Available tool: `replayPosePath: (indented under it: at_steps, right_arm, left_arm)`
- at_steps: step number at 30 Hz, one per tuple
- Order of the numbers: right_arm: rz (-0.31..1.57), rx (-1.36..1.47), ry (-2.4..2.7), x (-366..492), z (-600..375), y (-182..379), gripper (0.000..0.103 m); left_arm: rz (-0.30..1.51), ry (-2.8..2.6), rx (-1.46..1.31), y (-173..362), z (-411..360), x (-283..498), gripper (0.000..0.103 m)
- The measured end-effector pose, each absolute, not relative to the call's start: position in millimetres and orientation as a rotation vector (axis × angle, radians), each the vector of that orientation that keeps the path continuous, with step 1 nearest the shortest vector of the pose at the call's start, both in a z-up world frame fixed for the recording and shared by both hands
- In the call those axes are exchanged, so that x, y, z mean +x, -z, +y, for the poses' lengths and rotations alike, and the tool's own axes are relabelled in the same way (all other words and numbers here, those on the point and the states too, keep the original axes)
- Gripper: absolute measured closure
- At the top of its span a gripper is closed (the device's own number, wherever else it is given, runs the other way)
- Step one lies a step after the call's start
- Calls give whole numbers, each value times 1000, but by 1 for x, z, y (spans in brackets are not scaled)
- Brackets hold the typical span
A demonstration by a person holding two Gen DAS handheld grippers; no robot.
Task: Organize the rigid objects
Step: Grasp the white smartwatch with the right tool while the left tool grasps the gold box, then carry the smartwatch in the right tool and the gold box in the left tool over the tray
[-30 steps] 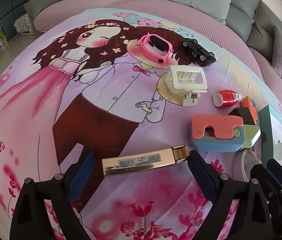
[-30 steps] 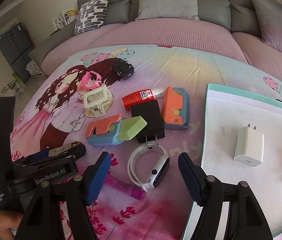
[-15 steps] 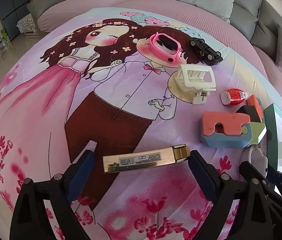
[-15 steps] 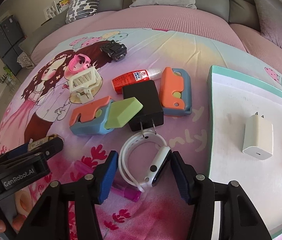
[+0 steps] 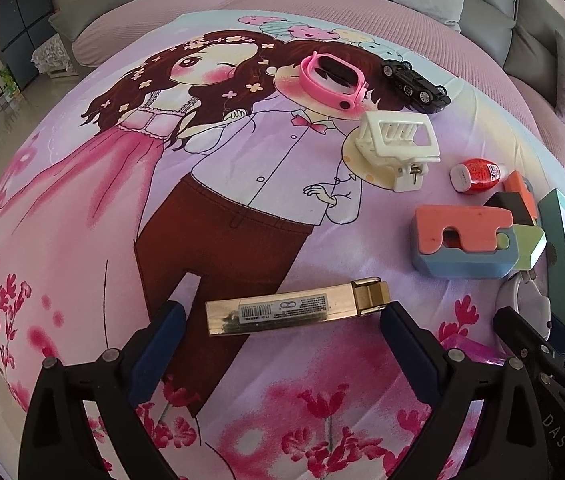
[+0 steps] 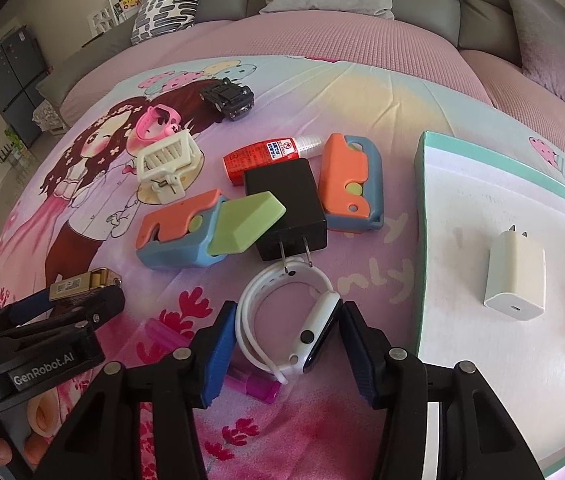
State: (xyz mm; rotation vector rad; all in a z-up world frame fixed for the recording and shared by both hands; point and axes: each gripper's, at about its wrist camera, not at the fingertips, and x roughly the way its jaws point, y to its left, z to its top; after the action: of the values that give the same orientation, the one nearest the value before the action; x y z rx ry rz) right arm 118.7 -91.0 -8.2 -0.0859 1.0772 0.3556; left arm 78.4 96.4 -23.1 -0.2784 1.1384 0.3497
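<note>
Right wrist view: my right gripper point(image 6: 288, 346) is closing narrowly around the white smartwatch point(image 6: 302, 320), pads flanking it, contact unclear, its face running straight ahead. Farther right, the white tray point(image 6: 462, 216) is waiting.

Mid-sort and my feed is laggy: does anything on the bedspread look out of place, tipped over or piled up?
Yes. The black toy car lies upside down, wheels up. The green wedge leans on the black charger, whose prongs touch the white smartwatch strap. Nothing looks spilled or broken.
</note>
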Motion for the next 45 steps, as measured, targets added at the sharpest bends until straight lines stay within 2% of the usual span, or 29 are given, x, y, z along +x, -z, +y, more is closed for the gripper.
replayPosePath:
  at_steps: [10,12,13,22,45]
  right_arm:
    - [1078,-84,-356,119,-91,8,48]
    - [1078,-84,-356,119,-91,8,48]
    - [1077,-85,-356,118,-91,8,48]
    - [1077,-54,-364,117,-95,3,51]
    - [924,58,-357,105,-140,-57,52]
  left_arm:
    - [1128,-361,-309,21,100,81,6]
    - [1117,-355,-311,19,100,81,12]
    - [1108,-349,-313,17,100,81,20]
    - [1086,-352,-286,6,92,82,20]
    - [961,-268,-220,-43,57,82,20]
